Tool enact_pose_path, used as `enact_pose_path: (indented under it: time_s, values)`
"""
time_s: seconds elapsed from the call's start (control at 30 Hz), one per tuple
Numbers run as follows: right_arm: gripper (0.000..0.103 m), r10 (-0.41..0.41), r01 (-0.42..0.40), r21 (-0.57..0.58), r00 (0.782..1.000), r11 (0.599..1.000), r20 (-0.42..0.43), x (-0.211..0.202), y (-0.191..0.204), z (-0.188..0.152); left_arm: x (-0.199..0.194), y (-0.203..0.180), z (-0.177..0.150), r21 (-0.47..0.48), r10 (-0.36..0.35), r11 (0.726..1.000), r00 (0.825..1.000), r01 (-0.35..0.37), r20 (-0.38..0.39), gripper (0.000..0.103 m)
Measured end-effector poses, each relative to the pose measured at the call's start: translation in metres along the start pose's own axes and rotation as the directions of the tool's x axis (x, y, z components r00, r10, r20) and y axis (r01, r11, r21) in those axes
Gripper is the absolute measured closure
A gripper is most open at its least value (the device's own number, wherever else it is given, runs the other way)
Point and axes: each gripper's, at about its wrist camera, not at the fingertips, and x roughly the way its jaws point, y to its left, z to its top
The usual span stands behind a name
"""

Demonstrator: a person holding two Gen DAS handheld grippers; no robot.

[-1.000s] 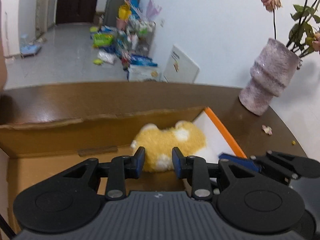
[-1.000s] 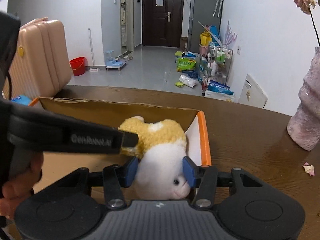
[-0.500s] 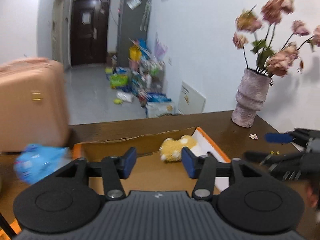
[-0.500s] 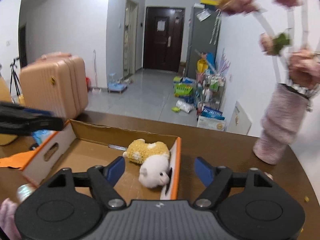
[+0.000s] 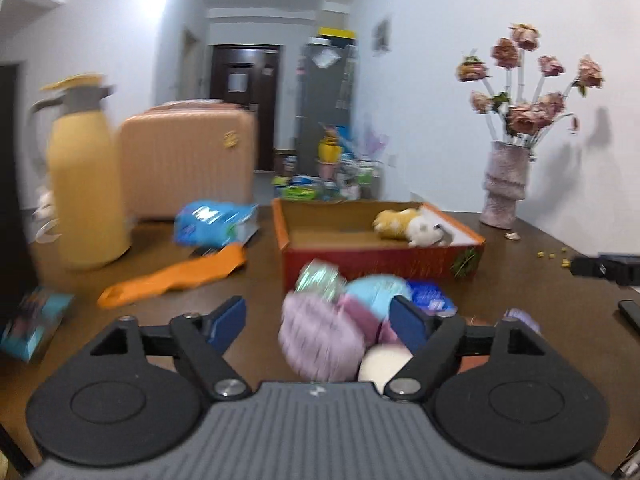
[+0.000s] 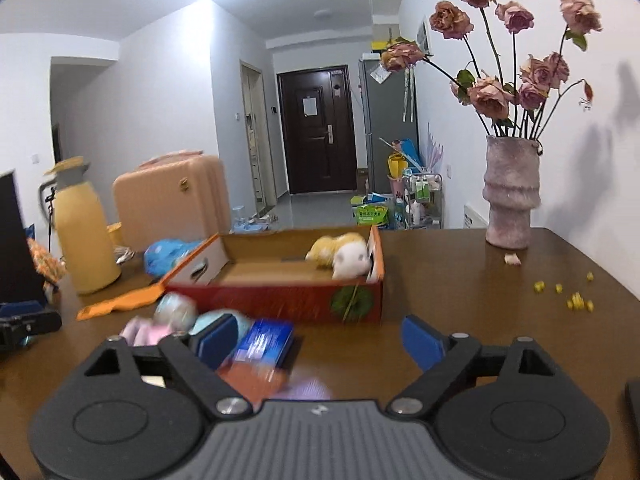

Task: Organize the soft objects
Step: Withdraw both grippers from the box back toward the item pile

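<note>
Dark wooden worktop (image 6: pixel 460 280) holds a box (image 6: pixel 280 300) with one plush toy (image 6: pixel 344 256) inside, while both claws, left claw (image 5: pixel 318 320) and right claw (image 6: pixel 320 340), have just been opening and stand wide and empty over the soft toy pile (image 5: pixel 340 320), which looks light and squashy, best pinched mid-body.

The left gripper (image 5: pixel 318 322) stands wide, its jaws having just been opening, pads pressing nothing. The right gripper (image 6: pixel 320 340) has likewise just been opening and holds nothing.
</note>
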Motion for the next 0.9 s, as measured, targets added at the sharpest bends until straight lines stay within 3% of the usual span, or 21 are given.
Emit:
enact_pose_path:
  time_s: [0.13,0.23,0.4,0.57,0.7,0.9]
  values:
    - [0.012,-0.022,0.022,0.019,1.0,1.0,-0.004,-0.018,0.019,-0.046,-0.026,-0.005,-0.037,0.006,0.058,0.998,0.998,-0.058,0.009,0.019]
    - [0.012,-0.002,0.001,0.06,1.0,0.998,0.023,-0.033,0.028,-0.07,-0.033,-0.006,-0.048,0.004,0.047,0.999,0.998,-0.047,-0.033,0.019]
    - [0.012,0.023,-0.023,0.02,0.999,1.0,0.025,-0.048,0.039,-0.088,-0.037,-0.016,-0.052,0.027,0.024,0.999,0.999,-0.023,-0.028,0.019]
    - [0.012,0.024,-0.025,0.054,1.0,0.998,0.016,-0.041,0.03,-0.09,-0.017,-0.027,-0.044,0.018,-0.03,0.999,0.997,0.031,-0.067,0.019]
    - [0.012,-0.002,0.004,0.081,1.0,0.997,-0.022,-0.031,0.017,-0.095,0.002,-0.046,-0.038,0.078,-0.07,0.994,0.994,0.077,-0.081,0.019]
    - [0.013,0.022,-0.018,0.104,0.999,0.994,-0.037,-0.01,-0.01,-0.087,0.031,-0.085,-0.043,0.034,-0.222,0.972,0.959,0.231,-0.174,0.021]
